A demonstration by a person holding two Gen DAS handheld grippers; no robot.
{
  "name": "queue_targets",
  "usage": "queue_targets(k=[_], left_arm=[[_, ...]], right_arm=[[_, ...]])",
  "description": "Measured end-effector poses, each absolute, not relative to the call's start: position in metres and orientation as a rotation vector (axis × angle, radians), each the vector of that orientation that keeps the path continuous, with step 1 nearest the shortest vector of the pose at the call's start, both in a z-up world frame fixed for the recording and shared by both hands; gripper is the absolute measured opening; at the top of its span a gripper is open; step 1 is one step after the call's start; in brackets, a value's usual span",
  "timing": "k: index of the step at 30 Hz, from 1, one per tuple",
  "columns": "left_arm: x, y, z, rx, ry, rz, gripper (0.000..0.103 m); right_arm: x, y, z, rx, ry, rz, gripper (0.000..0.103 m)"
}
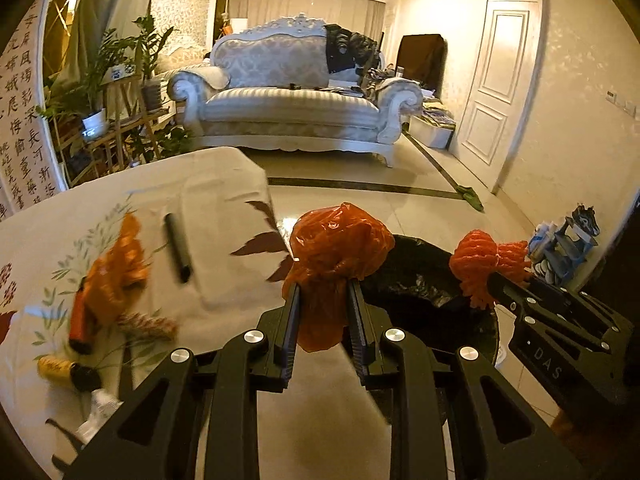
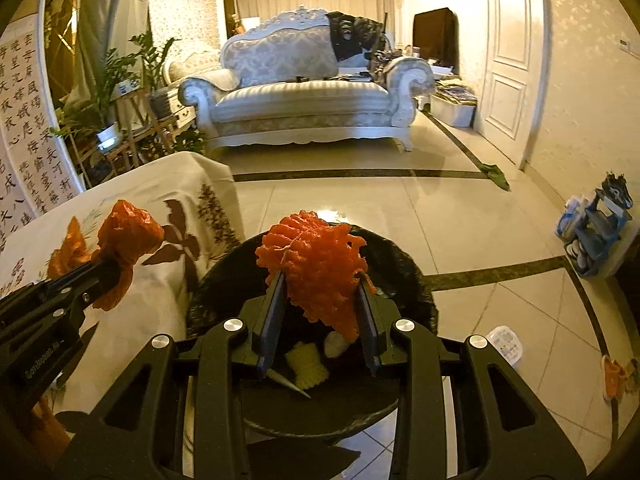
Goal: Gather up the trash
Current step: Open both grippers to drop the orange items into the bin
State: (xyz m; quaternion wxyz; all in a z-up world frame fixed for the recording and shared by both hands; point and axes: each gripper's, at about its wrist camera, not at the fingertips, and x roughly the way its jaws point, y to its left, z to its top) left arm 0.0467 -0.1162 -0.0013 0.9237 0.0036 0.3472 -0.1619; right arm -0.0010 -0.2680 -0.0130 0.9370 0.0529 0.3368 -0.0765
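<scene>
Orange plastic bag (image 1: 340, 248), crumpled, is pinched between the fingers of the left gripper (image 1: 325, 286), centre of the left wrist view, hanging over floor between the table edge and the bin. Right gripper (image 2: 322, 276) pinches a red-orange mesh net (image 2: 316, 256), centre of the right wrist view, directly above the black-lined trash bin (image 2: 412, 280). Bin already holds a yellow piece and a pale scrap, lower centre of that view.

Risks:
- Left bag sits short of the bin rim; letting go there likely drops it on the tiles.
- Bag is slippery film and only its neck is clamped; it may slide out in transit.
- Mesh net can snag on a finger pad and stay hooked when the jaws spread, then drop outside the bin on retreat.
- 2 grippers sit close at the bin; a collision could knock either load loose.
- Liner edge looks loose; a snag could drag it.

More trash remains on the tablecloth (image 1: 216, 184), lower left of the left wrist view: orange wrapper (image 1: 116, 272), black pen (image 1: 178, 248), yellow spool (image 1: 56, 368). All blurred.
</scene>
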Motion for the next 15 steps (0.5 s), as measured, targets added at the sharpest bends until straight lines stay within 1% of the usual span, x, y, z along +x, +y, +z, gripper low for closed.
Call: queue_targets(k=[4, 6, 7, 8, 9, 15], left_arm=[[0.054, -0.128, -0.006, 0.020, 0.729, -0.351, 0.025], [0.055, -0.133, -0.009, 0.034, 0.727, -0.349, 0.037], [0.052, -0.135, -0.009, 0.037, 0.726, -0.344, 0.040], [0.051, -0.135, -0.010, 0.036, 0.724, -0.340, 0.048], [0.049, -0.135, -0.010, 0.030, 0.720, -0.337, 0.052], [0.045, -0.127, -0.004, 0.021, 0.705, -0.314, 0.068]], right_arm=[[0.003, -0.278, -0.018, 0.117, 0.685, -0.184, 0.040], [0.005, -0.281, -0.021, 0.121, 0.695, -0.187, 0.042], [0.006, -0.281, -0.021, 0.123, 0.696, -0.191, 0.045], [0.006, -0.282, -0.021, 0.126, 0.694, -0.197, 0.046], [0.005, -0.283, -0.021, 0.128, 0.692, -0.200, 0.046], [-0.002, -0.281, -0.017, 0.125, 0.678, -0.208, 0.047]])
